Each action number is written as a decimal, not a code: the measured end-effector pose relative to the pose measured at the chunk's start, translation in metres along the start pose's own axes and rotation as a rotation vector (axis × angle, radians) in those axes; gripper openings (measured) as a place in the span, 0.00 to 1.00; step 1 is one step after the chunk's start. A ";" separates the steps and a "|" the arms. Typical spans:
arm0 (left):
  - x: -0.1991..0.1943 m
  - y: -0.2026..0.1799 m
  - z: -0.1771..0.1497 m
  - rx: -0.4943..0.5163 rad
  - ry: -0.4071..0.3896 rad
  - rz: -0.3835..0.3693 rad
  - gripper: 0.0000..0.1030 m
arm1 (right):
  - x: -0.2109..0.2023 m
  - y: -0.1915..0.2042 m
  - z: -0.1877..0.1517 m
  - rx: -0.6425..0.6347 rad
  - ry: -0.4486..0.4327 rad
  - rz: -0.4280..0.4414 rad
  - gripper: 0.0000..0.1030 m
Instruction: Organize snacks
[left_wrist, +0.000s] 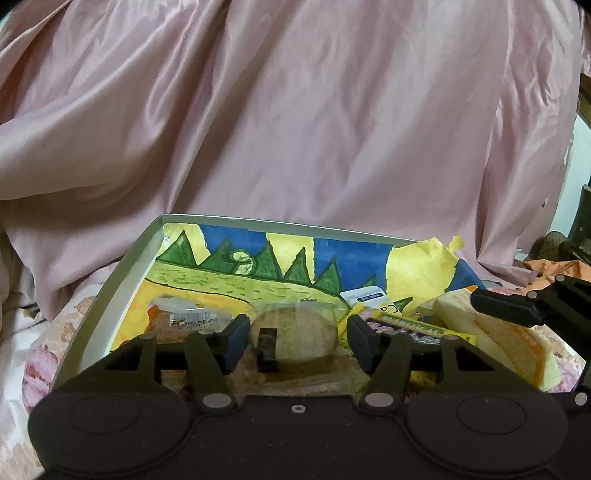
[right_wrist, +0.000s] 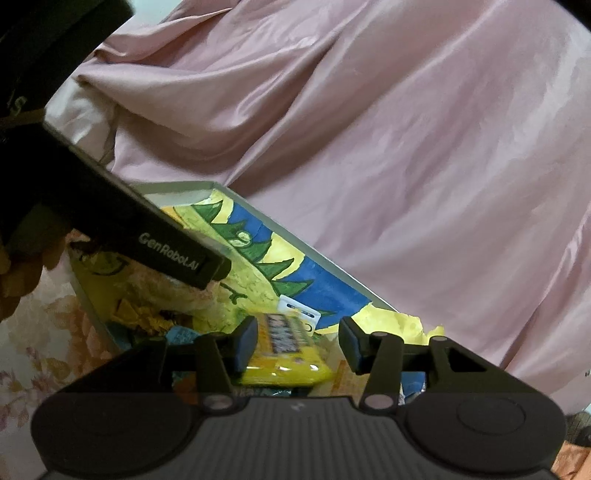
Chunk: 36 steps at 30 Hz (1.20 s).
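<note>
A shallow grey box (left_wrist: 110, 284) lined with a painted dinosaur picture holds the snacks. My left gripper (left_wrist: 297, 338) is open over it, its pads on either side of a round brown cake in clear wrap (left_wrist: 295, 336), apart from it. A clear barcoded packet (left_wrist: 184, 317) lies left of it, a yellow snack pack (left_wrist: 417, 326) to the right. My right gripper (right_wrist: 297, 341) is open above the yellow snack pack (right_wrist: 291, 354), not touching it. The box rim (right_wrist: 314, 254) runs diagonally in the right wrist view. The left gripper's body (right_wrist: 147, 240) crosses the right wrist view.
A small white sachet (left_wrist: 364, 295) and crumpled yellow paper (left_wrist: 424, 266) lie at the box's right end, with a large pale wrapped snack (left_wrist: 491, 332). Pink satin cloth (left_wrist: 295, 110) rises behind. Floral bedding (left_wrist: 22, 332) lies under and left of the box.
</note>
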<state>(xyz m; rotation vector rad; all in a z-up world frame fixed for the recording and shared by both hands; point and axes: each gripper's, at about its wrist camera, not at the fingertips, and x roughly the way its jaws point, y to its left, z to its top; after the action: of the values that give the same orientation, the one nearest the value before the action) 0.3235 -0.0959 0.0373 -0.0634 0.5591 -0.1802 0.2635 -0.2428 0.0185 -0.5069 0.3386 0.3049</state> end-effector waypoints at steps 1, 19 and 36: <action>0.000 0.000 0.000 -0.004 0.000 0.001 0.65 | 0.000 -0.002 0.000 0.011 0.001 0.001 0.55; -0.022 -0.001 0.006 -0.052 -0.066 0.027 0.99 | -0.010 -0.017 -0.005 0.127 -0.042 -0.046 0.98; -0.059 0.004 0.006 -0.057 -0.140 0.085 0.99 | -0.039 -0.034 -0.004 0.349 -0.062 -0.050 1.00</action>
<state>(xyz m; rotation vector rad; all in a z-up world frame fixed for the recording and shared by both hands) 0.2779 -0.0805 0.0728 -0.1064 0.4265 -0.0763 0.2399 -0.2807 0.0450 -0.1622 0.3100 0.2068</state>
